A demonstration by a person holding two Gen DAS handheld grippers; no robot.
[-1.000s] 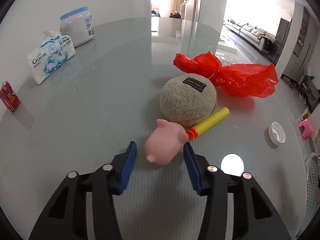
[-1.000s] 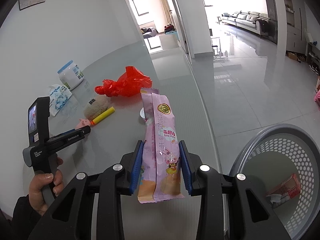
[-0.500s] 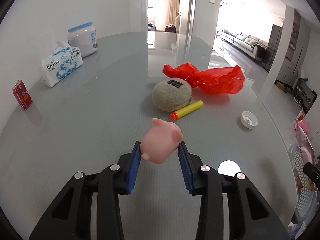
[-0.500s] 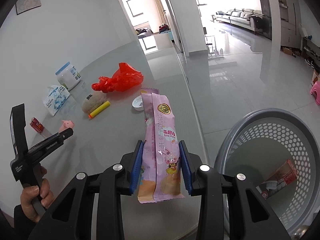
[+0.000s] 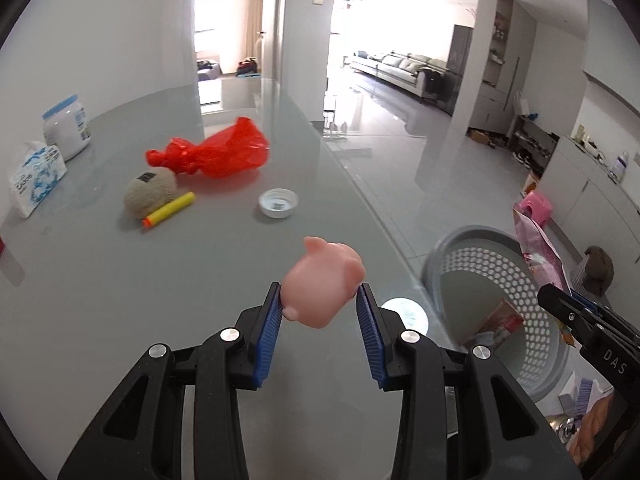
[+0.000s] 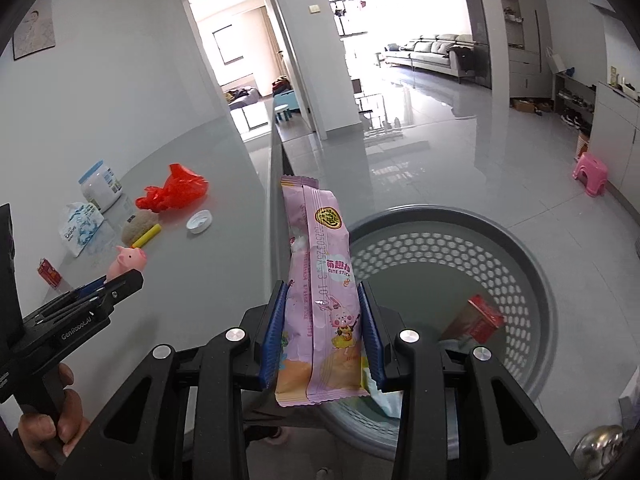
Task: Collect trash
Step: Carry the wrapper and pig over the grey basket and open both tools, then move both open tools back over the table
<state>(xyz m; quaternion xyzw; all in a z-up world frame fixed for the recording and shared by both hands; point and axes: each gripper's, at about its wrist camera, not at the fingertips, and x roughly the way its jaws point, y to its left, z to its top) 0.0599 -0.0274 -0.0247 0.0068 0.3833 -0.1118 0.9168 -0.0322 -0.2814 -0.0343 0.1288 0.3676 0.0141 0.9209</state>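
The right gripper [image 6: 322,332] pinches the long pink snack wrapper [image 6: 320,280] standing up, with the gray basket [image 6: 536,280] just to its lower right, while the left gripper [image 5: 320,320] squeezes the pink pig toy [image 5: 324,284] over the table [image 5: 120,300], farther from the basket.

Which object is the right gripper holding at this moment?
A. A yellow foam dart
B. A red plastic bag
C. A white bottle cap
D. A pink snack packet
D: the right gripper is shut on the pink snack packet, which stands upright between its blue pads beside the grey basket.
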